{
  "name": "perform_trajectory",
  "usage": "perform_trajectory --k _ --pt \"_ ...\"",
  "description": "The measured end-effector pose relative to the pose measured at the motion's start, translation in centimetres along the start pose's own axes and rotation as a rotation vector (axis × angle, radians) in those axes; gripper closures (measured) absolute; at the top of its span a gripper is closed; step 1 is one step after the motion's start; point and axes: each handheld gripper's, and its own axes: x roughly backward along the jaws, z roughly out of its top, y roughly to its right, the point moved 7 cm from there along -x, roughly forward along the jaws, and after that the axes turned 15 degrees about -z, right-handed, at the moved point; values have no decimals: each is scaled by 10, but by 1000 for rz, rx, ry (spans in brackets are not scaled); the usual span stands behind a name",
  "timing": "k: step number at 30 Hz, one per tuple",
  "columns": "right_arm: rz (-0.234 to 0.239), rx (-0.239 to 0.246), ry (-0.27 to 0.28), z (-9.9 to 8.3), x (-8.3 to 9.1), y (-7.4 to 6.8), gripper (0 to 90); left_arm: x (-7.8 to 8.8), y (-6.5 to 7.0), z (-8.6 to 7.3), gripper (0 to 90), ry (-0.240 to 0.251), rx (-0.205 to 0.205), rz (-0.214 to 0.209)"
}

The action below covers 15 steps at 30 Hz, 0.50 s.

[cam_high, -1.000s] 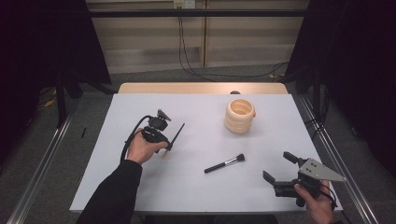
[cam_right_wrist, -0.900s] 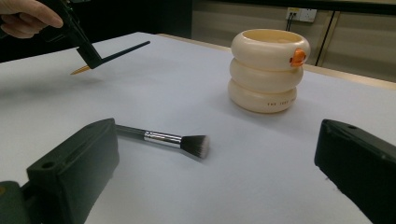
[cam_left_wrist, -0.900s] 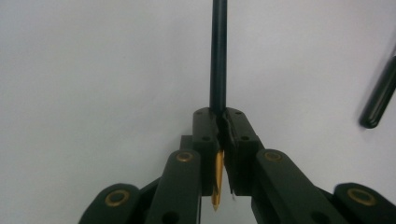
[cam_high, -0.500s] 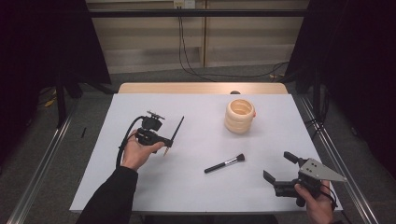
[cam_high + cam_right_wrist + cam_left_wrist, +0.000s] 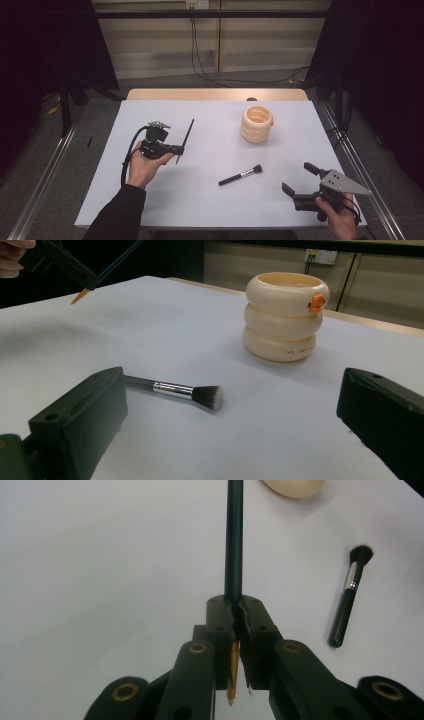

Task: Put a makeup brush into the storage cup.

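Left gripper [image 5: 176, 148] clamps a thin dark pencil [image 5: 186, 136] above the white table [image 5: 210, 200], left side. Right gripper [image 5: 300, 183], near right, stands wide apart.

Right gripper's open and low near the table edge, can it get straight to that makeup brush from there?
Probably yes. The right gripper is open, and bare table lies between it and the makeup brush. The cream holder stands farther back, and the left gripper, shut on a pencil, is off to the other side.

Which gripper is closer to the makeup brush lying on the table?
The right gripper, I'd say. It sits open just right of the brush, bristle side. The left gripper, clamped on a pencil, is lifted farther off past the handle end.
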Motion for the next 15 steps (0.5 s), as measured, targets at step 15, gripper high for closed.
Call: perform_trajectory --k 15 --pt "1 -1 0 0 0 0 0 20 1 5 841 223 -30 17"
